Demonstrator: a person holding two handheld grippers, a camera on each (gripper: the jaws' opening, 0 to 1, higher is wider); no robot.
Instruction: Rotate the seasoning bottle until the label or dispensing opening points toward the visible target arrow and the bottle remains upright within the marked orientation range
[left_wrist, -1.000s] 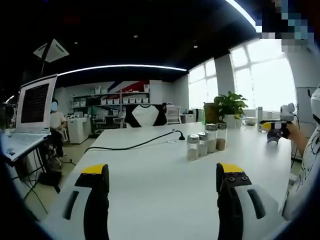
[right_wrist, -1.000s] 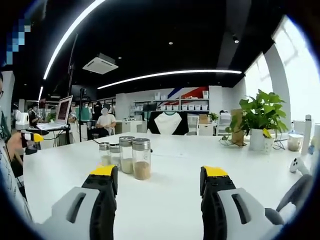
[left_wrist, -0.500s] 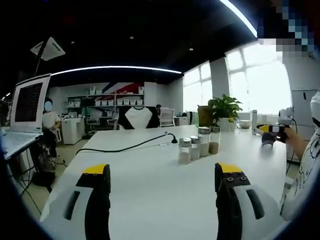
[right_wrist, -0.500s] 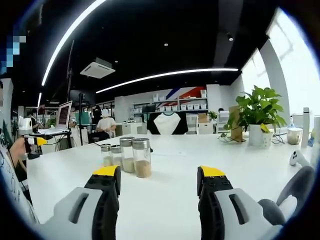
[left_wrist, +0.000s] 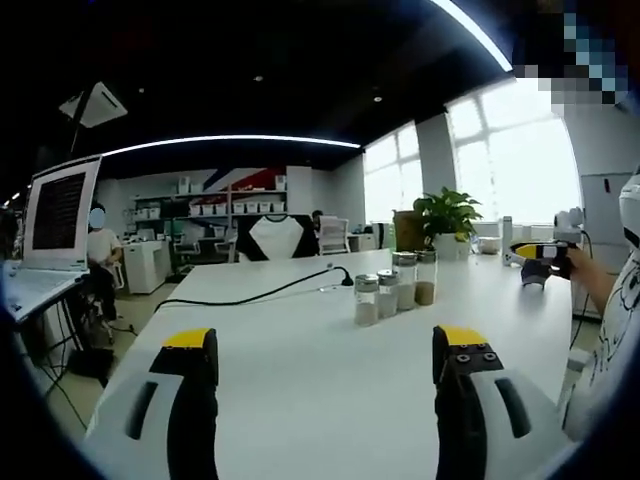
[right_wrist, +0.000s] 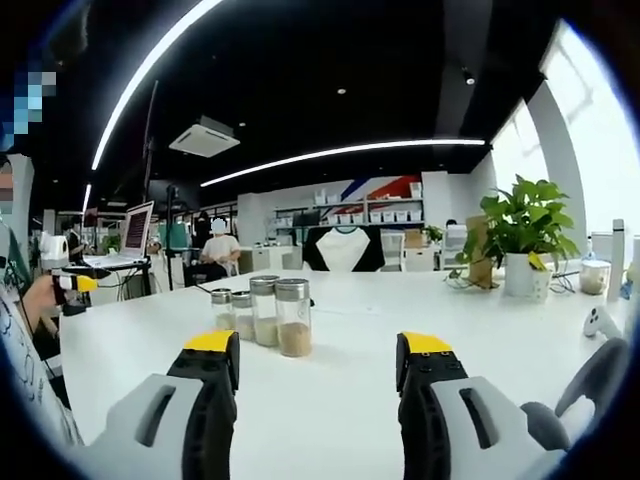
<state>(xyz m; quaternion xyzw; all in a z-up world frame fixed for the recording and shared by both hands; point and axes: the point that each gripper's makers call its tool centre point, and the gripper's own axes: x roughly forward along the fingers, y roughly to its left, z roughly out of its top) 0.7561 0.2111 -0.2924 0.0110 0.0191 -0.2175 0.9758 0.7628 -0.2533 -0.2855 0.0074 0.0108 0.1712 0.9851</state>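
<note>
Gaping wide, both tongs (left_wrist: 325, 350) (right_wrist: 318, 355) hold nothing above the table (left_wrist: 300, 370).

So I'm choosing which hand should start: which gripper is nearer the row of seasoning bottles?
Right, by a little. The right gripper has the seasoning bottles just beyond its left-hand jaw; the left gripper sits farther back.

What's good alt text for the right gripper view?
Open right gripper, yellow-tipped, hangs over a white table with nothing between its jaws. A row of seasoning bottles stands upright ahead on its left side, and a potted plant stands far right. The left gripper is at the left edge.
</note>
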